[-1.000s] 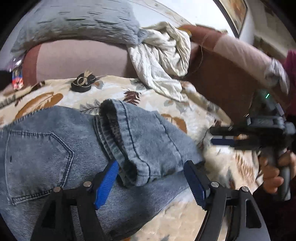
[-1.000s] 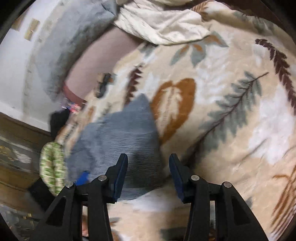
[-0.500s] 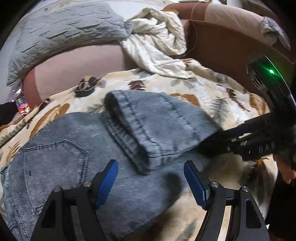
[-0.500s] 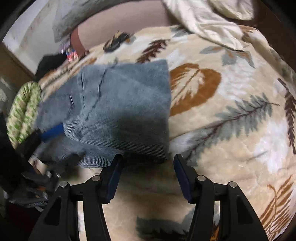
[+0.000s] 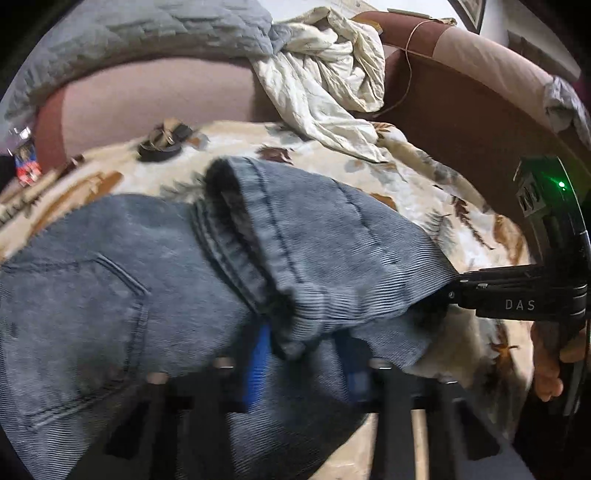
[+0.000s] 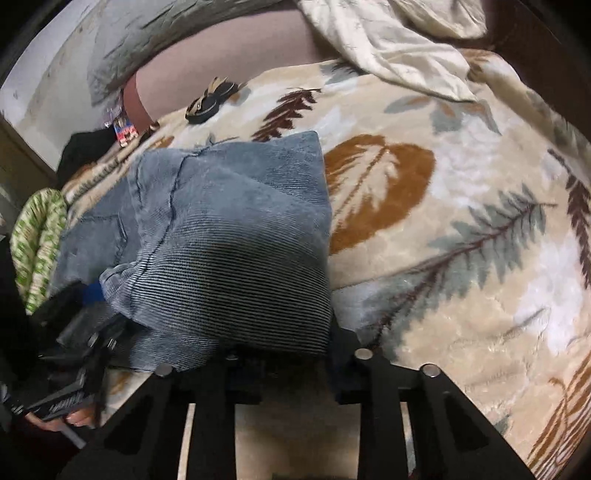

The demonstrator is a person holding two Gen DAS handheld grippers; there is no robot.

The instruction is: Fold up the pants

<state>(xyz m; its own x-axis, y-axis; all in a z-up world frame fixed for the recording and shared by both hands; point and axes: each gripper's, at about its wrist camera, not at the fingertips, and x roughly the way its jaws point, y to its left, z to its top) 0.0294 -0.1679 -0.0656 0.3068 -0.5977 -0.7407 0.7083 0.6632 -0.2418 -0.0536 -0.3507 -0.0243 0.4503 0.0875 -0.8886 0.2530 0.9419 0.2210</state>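
Grey-blue corduroy pants point(image 5: 110, 280) lie folded on a leaf-patterned blanket point(image 5: 417, 177), the leg ends point(image 5: 332, 243) laid over the seat with its back pocket. My left gripper point(image 5: 306, 369) is closing on the near edge of the folded leg, its blue pads blurred and partly under cloth. In the right wrist view the pants point(image 6: 236, 236) fill the middle left. My right gripper point(image 6: 291, 354) has its jaws on the near corner of the fold, pads hidden by fabric. The right gripper also shows in the left wrist view point(image 5: 458, 288), gripping that corner.
A coiled black belt point(image 5: 162, 144) lies on the blanket behind the pants. A crumpled cream sheet point(image 5: 325, 81) and grey quilt point(image 5: 147, 33) hang on the brown sofa back. A green patterned cushion point(image 6: 33, 236) sits at the left.
Both grippers moved forward onto the near edge of the folded pants. Their jaws narrowed around the cloth; the pads are now partly hidden by it.
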